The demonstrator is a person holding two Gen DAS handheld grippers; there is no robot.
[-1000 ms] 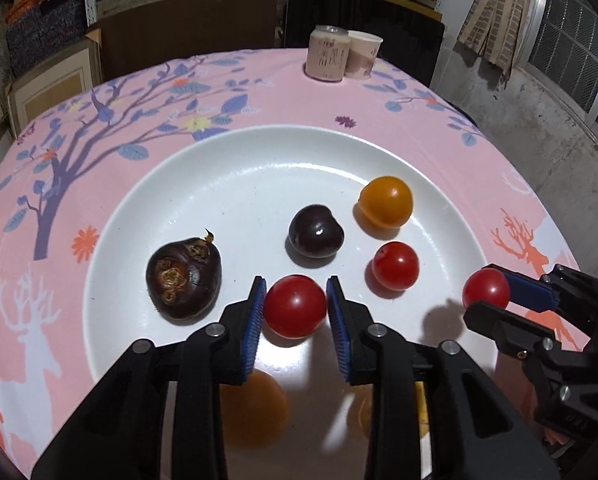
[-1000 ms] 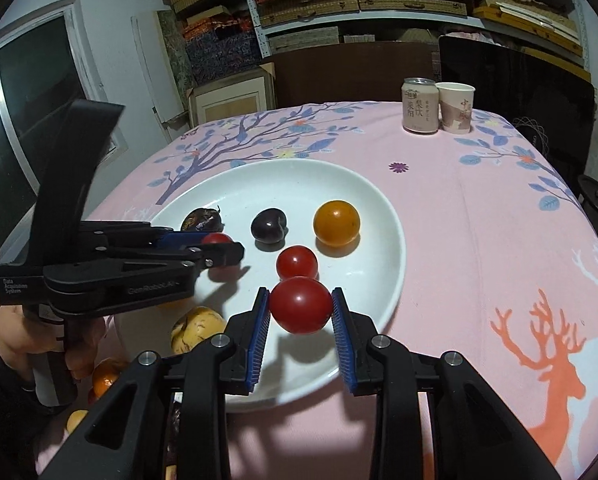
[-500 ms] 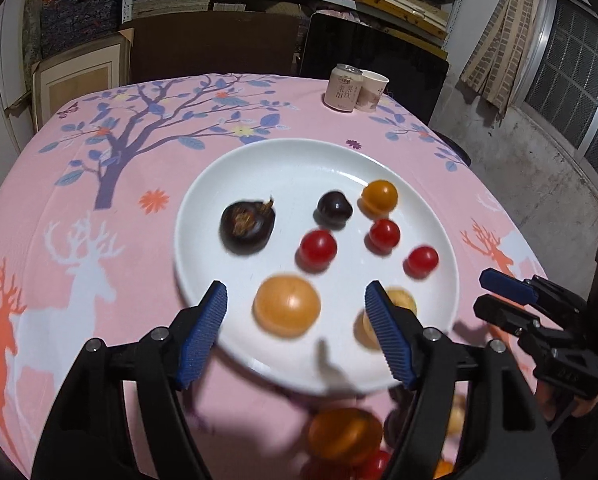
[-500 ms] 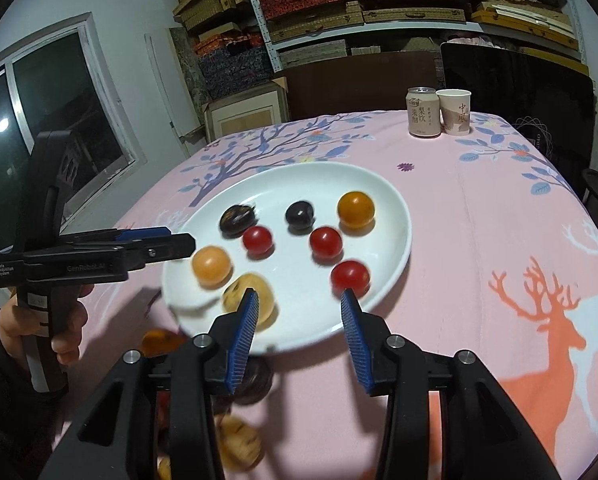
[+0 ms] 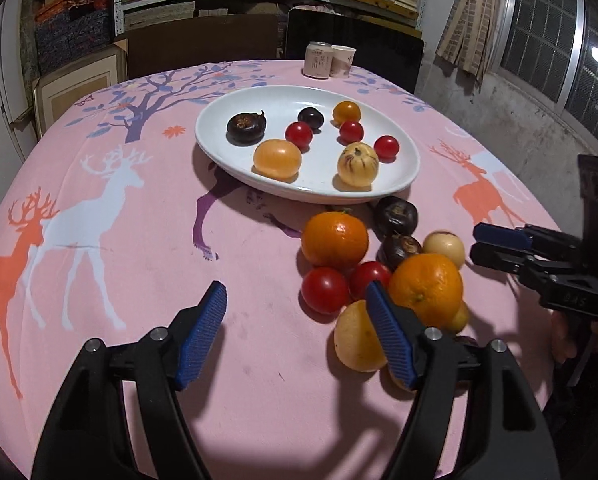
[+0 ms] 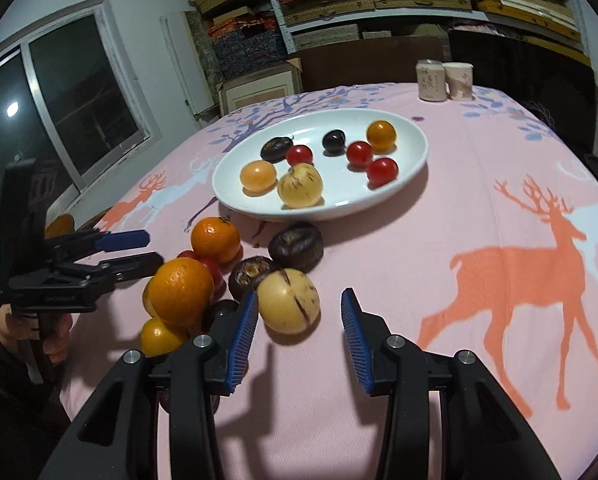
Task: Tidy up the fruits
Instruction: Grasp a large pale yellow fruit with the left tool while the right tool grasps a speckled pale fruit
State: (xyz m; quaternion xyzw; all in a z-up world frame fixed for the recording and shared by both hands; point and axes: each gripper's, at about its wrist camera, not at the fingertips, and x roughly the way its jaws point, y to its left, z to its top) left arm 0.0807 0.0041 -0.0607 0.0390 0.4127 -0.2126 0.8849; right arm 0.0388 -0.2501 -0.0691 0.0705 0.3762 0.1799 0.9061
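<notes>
The job looks partly done. The white plate [image 5: 403, 168], in the upper middle of the left wrist view, already carries eight pieces: three red cherry tomatoes [image 5: 299, 135], a small orange tomato [image 5: 346, 113], a dark round fruit [image 5: 311, 117], a dark water-chestnut-like piece [image 5: 246, 129], a pale orange fruit [image 5: 277, 159] and a striped yellow fruit [image 5: 357, 166]. Still off the plate, a loose heap sits on the pink tabletop [image 5: 139, 264] just below the plate's near rim: two oranges [image 5: 334, 240], two red tomatoes [image 5: 325, 290], two dark chestnut-like pieces [image 5: 396, 216], a pale round fruit [image 5: 444, 249] and yellow fruit [image 5: 355, 338] at the lower edge of the heap. How many lie hidden under the fingers I cannot tell. The left hand-held gripper [image 5: 295, 336] hangs over bare cloth at the lower middle of its frame, jaws spread wide and holding nothing, its right finger just in front of the heap. The right hand-held gripper [image 6: 297, 334] is likewise spread and empty, with the striped pale fruit [image 6: 289, 306] right at its left finger. A can [image 5: 317, 60] and paper cup [image 5: 342, 61] stand at the far edge, well apart from the work. Roughly half the fruit appears left to move.
</notes>
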